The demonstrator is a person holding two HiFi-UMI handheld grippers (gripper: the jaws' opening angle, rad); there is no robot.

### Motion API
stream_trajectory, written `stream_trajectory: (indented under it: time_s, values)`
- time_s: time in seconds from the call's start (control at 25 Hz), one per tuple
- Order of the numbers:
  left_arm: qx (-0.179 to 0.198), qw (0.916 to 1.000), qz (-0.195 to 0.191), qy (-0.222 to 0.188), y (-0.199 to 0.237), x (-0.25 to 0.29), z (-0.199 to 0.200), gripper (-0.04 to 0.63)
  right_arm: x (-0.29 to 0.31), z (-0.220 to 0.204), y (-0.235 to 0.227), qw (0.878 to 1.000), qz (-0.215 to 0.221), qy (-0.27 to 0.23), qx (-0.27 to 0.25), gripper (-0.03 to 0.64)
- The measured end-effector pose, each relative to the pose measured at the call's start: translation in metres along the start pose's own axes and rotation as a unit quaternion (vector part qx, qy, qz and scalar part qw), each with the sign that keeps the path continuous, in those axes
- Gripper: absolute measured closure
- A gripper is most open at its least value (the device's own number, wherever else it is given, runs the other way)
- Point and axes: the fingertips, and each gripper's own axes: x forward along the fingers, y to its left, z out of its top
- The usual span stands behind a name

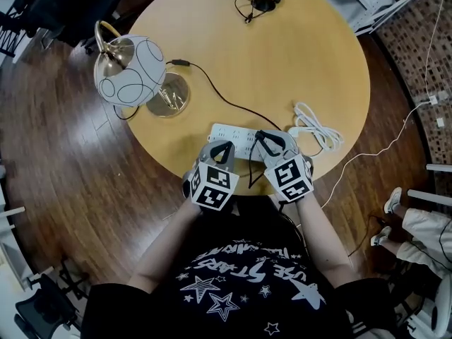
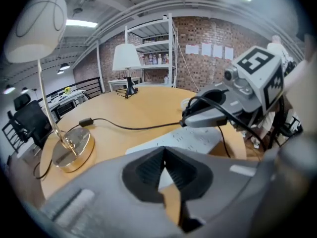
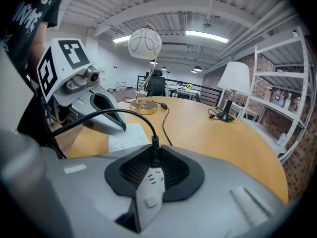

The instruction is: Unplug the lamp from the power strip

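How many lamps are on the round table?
2: a globe-shade lamp at the table's left edge, and a black-based lamp at its far edge. None appear hidden.

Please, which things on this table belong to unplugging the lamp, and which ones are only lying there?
Belong to the job:
- globe-shade lamp
- its black cord
- its black plug, standing at the strip
- white power strip

Only lying there:
- coiled white cable
- white-shade table lamp at the far edge

Black shirt point(image 1: 244, 277) white print, stars: lettering too warped to read; nothing else legible.
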Motion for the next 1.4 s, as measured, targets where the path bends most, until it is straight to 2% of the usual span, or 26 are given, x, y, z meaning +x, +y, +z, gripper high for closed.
stream_trajectory:
  time_s: [0.12, 0.36, 0.44, 0.6, 0.76, 1.12, 1.4]
  values:
    - [-0.01, 0.9998, 0.005, -0.014, 0.006, -0.006, 0.0, 0.591, 0.002, -0.003, -0.002, 1.0, -0.013, 0.01, 0.005, 0.554]
    - [-0.005, 0.9998, 0.005, -0.021, 0.011, -0.013, 0.001, 0.591, 0.001, -0.007, -0.001, 0.999, -0.025, 0.026, -0.001, 0.555]
    - [-0.001, 0.9996, 0.003, -0.028, 0.011, -0.017, 0.003, 0.591, -0.001, -0.001, -0.001, 0.999, -0.036, 0.005, 0.005, 0.555]
    - [-0.001, 0.9978, 0.004, -0.067, 0.015, -0.032, 0.02, 0.591, -0.017, 0.024, -0.004, 0.996, -0.067, -0.048, 0.016, 0.557]
    - [0.003, 0.9953, -0.002, -0.097, 0.017, -0.048, 0.039, 0.591, -0.035, 0.04, -0.005, 0.993, -0.082, -0.075, 0.029, 0.557]
    - [0.007, 0.9894, -0.019, -0.144, 0.005, -0.063, 0.068, 0.591, -0.066, 0.055, -0.013, 0.986, -0.125, -0.107, 0.016, 0.558]
    - [0.013, 0.9866, -0.014, -0.162, -0.005, -0.067, 0.079, 0.591, -0.076, 0.058, -0.015, 0.984, -0.133, -0.116, 0.007, 0.56]
